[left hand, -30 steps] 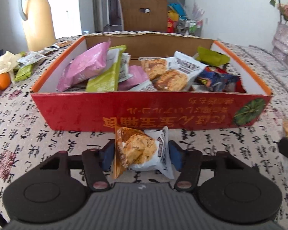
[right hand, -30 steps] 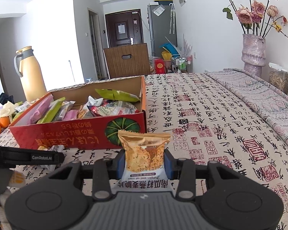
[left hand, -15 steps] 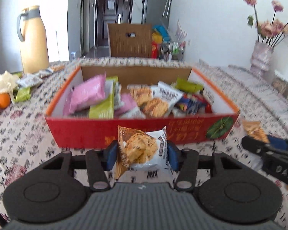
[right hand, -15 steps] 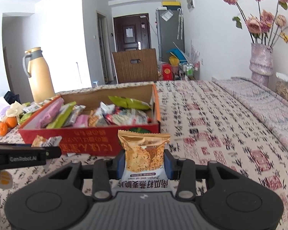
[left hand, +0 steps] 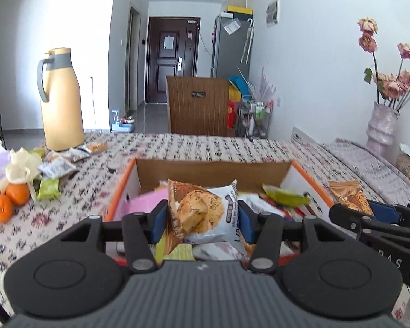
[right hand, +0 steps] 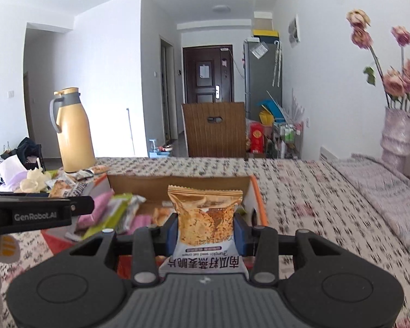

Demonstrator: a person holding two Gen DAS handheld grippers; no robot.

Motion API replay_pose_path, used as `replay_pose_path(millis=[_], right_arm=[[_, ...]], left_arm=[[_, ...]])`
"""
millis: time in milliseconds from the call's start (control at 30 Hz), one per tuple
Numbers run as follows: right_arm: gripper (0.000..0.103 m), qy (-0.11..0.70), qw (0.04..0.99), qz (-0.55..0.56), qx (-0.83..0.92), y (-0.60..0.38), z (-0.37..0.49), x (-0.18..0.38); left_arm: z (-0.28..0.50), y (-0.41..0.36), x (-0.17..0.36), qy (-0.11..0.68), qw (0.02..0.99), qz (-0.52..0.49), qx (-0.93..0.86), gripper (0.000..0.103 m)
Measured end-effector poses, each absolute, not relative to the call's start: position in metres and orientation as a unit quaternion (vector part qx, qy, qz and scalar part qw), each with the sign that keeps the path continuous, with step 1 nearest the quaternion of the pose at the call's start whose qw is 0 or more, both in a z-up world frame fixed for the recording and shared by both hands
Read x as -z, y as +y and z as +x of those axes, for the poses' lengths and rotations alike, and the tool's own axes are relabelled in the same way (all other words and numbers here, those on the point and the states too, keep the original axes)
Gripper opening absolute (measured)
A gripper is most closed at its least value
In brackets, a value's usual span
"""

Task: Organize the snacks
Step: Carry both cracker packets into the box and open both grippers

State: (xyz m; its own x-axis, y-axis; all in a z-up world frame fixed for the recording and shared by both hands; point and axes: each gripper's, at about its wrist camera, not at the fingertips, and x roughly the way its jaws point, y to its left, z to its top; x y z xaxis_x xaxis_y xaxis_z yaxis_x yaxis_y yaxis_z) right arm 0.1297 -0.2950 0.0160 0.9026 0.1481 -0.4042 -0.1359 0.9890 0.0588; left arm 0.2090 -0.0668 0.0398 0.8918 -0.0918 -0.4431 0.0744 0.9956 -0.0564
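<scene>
left gripper (left hand: 202, 218) pinching a white-and-orange biscuit packet (left hand: 205, 213), pads pressed on both sides, held above the near edge of the snack box (left hand: 213, 168). right gripper (right hand: 206, 231) clamped on a gold oat crisp packet (right hand: 205, 218), upright, over the box's right end. box is full of wrappers. thermos (left hand: 61, 101) at 10 o'clock, oranges (left hand: 6, 199) at 9, flower vase (left hand: 382, 125) at 3.

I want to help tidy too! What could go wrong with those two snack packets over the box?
1. The red cardboard box already looks full, so dropped packets might slide out.
2. The left claw grips its white biscuit packet tilted; it might slip.
3. The right claw is close beside; they might bump.
</scene>
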Motion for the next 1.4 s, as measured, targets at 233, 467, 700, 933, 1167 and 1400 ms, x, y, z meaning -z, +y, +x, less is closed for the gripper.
replay_pose_path(millis=[233,467,700,933,1167,1400], right_arm=[[0.04,0.198,0.977,0.013,-0.082,-0.275,0.169,-0.02],[0.039,0.192,0.978,0.031,-0.071,-0.268,0.2,0.0],[0.044,0.19,0.979,0.026,-0.066,-0.269,0.2,0.013],[0.103,0.183,0.981,0.04,-0.043,-0.282,0.196,0.014],[0.103,0.199,0.978,0.061,-0.03,-0.292,0.204,0.017],[0.103,0.192,0.979,0.059,-0.029,-0.292,0.19,-0.001]], left_arm=[[0.242,-0.059,-0.045,0.206,0.978,-0.029,0.03,0.053],[0.266,-0.049,-0.027,0.195,0.98,-0.033,0.012,0.053],[0.275,-0.038,-0.011,0.202,0.978,-0.046,0.006,0.066],[0.271,-0.023,-0.01,0.188,0.979,-0.077,-0.014,0.103],[0.272,-0.025,-0.013,0.191,0.979,-0.076,-0.014,0.103],[0.253,-0.03,-0.031,0.184,0.981,-0.063,-0.013,0.103]])
